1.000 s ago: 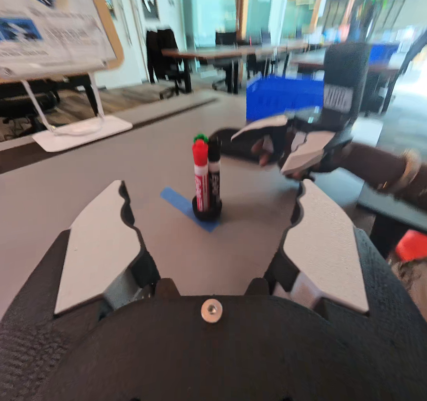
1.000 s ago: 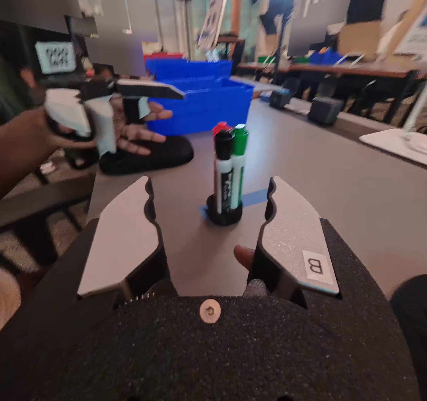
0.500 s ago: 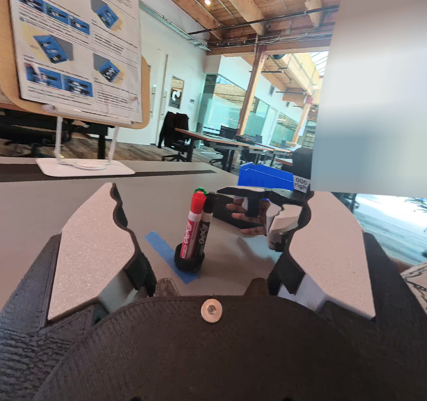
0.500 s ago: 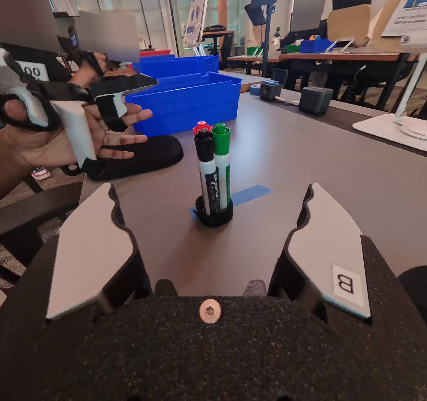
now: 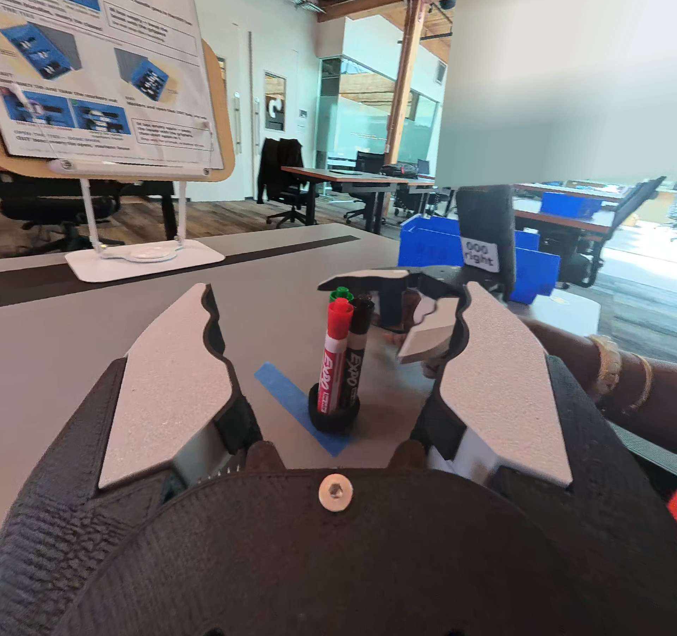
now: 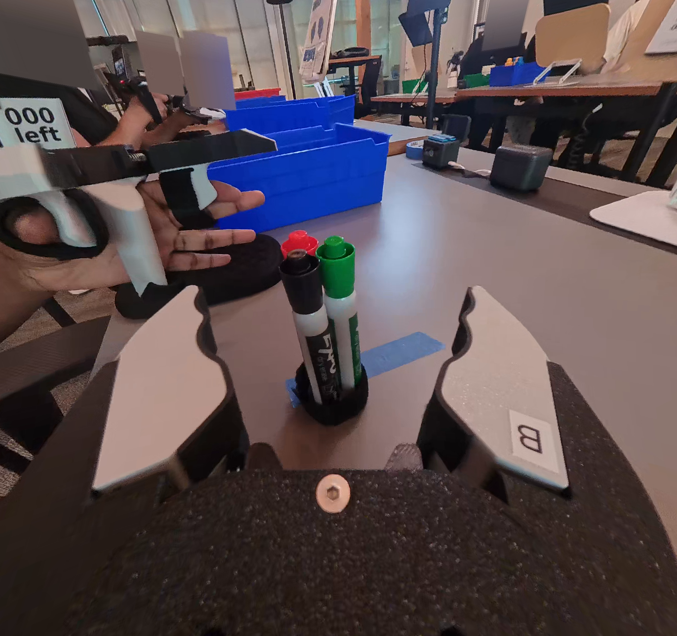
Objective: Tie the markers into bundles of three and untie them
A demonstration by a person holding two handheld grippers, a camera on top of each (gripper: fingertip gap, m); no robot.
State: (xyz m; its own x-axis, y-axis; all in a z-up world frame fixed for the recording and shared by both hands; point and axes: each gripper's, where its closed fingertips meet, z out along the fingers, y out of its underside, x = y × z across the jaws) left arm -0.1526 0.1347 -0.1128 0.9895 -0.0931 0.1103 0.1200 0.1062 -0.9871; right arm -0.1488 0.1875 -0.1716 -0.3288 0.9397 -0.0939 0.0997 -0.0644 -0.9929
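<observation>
Three markers stand upright, bunched in a small black ring holder on a strip of blue tape: a red marker, a black marker and a green marker behind them. In the right wrist view the black marker and green marker are in front, the red cap behind, in the holder. My left gripper is open and empty, the markers standing between its fingers untouched. My right gripper is open and empty too, the same way. The right gripper also shows in the left wrist view, just behind the markers.
The grey table carries blue bins, a black pad, a white stand base with an instruction board, and small dark boxes. The left gripper and its hand show at the left of the right wrist view.
Both grippers opened wider, then narrowed slightly, staying empty. The right gripper moved closer to the markers; the left gripper's view levelled and came nearer the bundle.
</observation>
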